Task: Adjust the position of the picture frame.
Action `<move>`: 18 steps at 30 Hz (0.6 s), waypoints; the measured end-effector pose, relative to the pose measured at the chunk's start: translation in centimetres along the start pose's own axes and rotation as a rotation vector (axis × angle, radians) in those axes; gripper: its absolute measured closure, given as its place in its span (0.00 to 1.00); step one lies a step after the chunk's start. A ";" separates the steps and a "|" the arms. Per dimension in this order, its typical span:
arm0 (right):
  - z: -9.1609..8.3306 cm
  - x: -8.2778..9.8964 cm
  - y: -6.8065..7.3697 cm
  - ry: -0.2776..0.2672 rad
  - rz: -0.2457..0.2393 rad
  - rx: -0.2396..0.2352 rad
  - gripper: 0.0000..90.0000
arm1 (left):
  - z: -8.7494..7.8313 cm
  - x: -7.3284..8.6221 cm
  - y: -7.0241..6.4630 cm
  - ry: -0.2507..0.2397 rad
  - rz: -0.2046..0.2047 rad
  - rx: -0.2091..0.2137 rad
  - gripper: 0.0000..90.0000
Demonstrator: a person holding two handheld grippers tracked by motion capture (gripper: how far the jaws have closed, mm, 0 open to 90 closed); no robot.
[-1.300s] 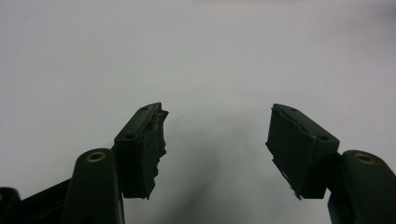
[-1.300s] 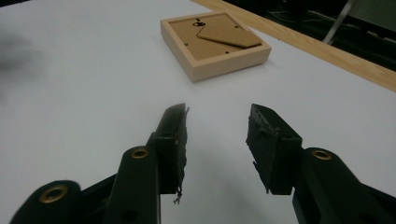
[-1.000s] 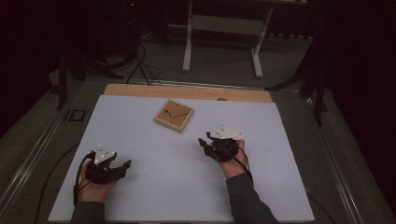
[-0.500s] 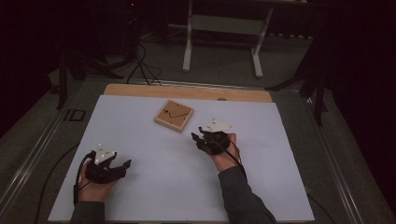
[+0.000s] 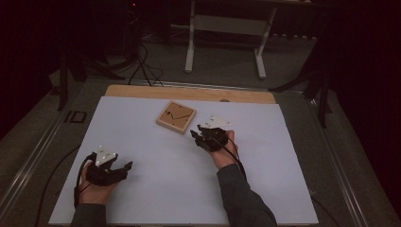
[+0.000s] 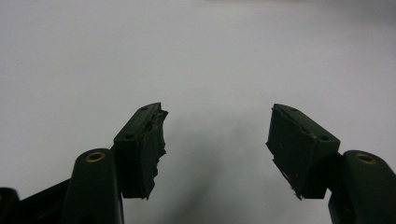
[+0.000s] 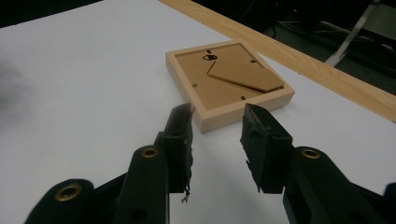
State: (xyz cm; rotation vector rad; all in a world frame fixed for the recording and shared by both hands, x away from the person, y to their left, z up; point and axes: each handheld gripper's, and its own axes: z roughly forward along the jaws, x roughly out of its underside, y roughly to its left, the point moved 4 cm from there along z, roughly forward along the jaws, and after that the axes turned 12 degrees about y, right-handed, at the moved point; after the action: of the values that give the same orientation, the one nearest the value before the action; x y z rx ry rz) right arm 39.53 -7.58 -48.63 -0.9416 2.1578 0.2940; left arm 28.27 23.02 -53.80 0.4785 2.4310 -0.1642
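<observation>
A small wooden picture frame [image 5: 176, 117] lies back-side up on the white table sheet [image 5: 161, 189], its cardboard back and folded stand showing in the right gripper view [image 7: 229, 81]. My right gripper [image 5: 196, 134] sits just right of the frame and points at its near corner. In its own view the right gripper [image 7: 217, 112] has a half-wide gap; the jaws have just been closing, with nothing between them and the corner just ahead of the tips. My left gripper [image 5: 124, 169] rests at the front left, and in its own view [image 6: 217, 116] stands open over bare sheet.
A bare wooden strip [image 5: 189, 93] runs along the table's far edge. Beyond it, on the dark floor, stand a white table stand [image 5: 226, 26] and some cables [image 5: 142, 61]. Metal rails [image 5: 33, 156] border the table's sides.
My right gripper has moved up and left across the sheet toward the picture frame's near corner. The left gripper and the frame have stayed put.
</observation>
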 end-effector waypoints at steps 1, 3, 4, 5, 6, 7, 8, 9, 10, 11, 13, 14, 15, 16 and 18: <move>0.2 -0.1 0.0 0.000 0.001 -0.003 0.70 | 0.0 0.0 0.0 0.001 0.001 0.000 0.40; 0.3 -0.2 -0.1 0.001 0.000 -0.003 0.70 | 0.0 0.0 0.0 0.003 0.002 0.000 0.40; 0.4 -0.2 -0.1 0.001 0.003 -0.007 0.70 | 0.1 0.0 0.0 0.004 0.003 0.000 0.40; 0.5 -0.3 -0.1 -0.001 0.000 -0.006 0.70 | 0.1 0.0 -0.1 0.005 0.005 0.001 0.40; 0.7 -0.3 -0.1 0.002 0.000 -0.006 0.70 | 0.1 0.0 -0.1 0.005 0.006 0.001 0.40; 0.8 -0.4 -0.2 0.004 -0.001 -0.008 0.70 | 0.1 0.0 -0.1 0.007 0.008 0.001 0.40; 1.0 -0.4 -0.2 0.004 0.000 -0.010 0.70 | 0.1 0.0 -0.1 0.007 0.008 0.001 0.40; 1.2 -0.5 -0.2 0.006 0.001 -0.011 0.70 | 0.1 0.0 -0.1 0.007 0.007 0.001 0.40; 1.3 -0.5 -0.2 0.008 0.000 -0.013 0.70 | 0.1 0.0 -0.1 0.006 0.006 0.001 0.40; 1.5 -0.6 -0.2 0.008 0.002 -0.015 0.70 | 0.1 0.0 0.0 0.003 0.002 0.001 0.40; 1.8 -0.7 -0.2 0.007 0.001 -0.019 0.71 | 0.1 0.0 0.0 0.002 0.001 0.003 0.40; 1.9 -0.8 -0.2 0.007 0.000 -0.022 0.71 | 0.1 0.0 0.0 0.003 0.001 0.003 0.40; 2.1 -0.8 -0.2 0.005 0.000 -0.024 0.71 | 0.1 0.0 0.0 0.003 0.001 0.002 0.40; 2.2 -0.8 -0.2 0.006 0.001 -0.025 0.71 | 0.1 0.0 0.0 0.002 0.000 0.003 0.40; 2.6 -0.9 -0.3 0.011 0.003 -0.031 0.71 | 0.1 0.0 0.0 0.004 0.003 0.002 0.40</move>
State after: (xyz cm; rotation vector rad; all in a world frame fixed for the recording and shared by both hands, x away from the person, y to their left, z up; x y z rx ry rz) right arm 41.57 -6.07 -49.78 -0.9589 2.1706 0.3252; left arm 28.34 22.98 -53.86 0.4837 2.4339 -0.1647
